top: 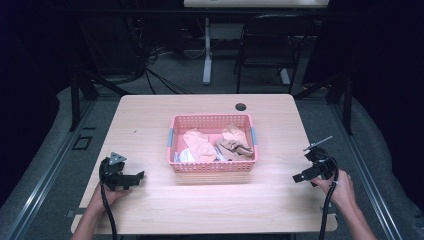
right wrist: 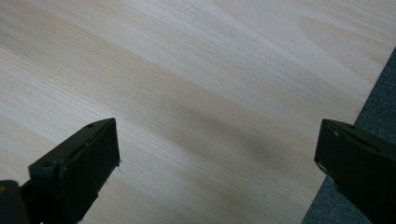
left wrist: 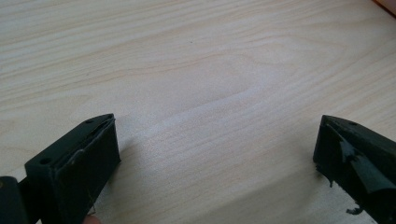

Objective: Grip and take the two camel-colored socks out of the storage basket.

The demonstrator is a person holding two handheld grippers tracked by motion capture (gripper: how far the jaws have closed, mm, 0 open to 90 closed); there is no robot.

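**Two empty grippers flank a pink basket of cloth**

Nearest the person, at about 7 o'clock on the table (top: 150, 210), the left gripper (top: 136, 177) rests in the person's left hand (top: 107, 196), with a grey three-cornered plate (top: 117, 159) on top. In the left gripper view its black, blocky jaws stand wide apart over bare, pale wood grain, holding nothing. At about 4 o'clock the right gripper (top: 298, 177) sits in the right hand (top: 341, 190) near the table's edge; its jaws are likewise spread wide and empty, with grey carpet (right wrist: 378, 107) showing past the edge.

At the table's centre stands a pink plastic basket (top: 212, 166), rectangular, with lattice walls and grey-blue handles. Inside lie crumpled soft cloth pieces: peach (top: 198, 145), tan (top: 234, 142) and a whitish one (top: 186, 156).

Farther off, at 12 o'clock, are a round cable hole (top: 241, 107) in the tabletop and a black chair (top: 267, 45) beyond.
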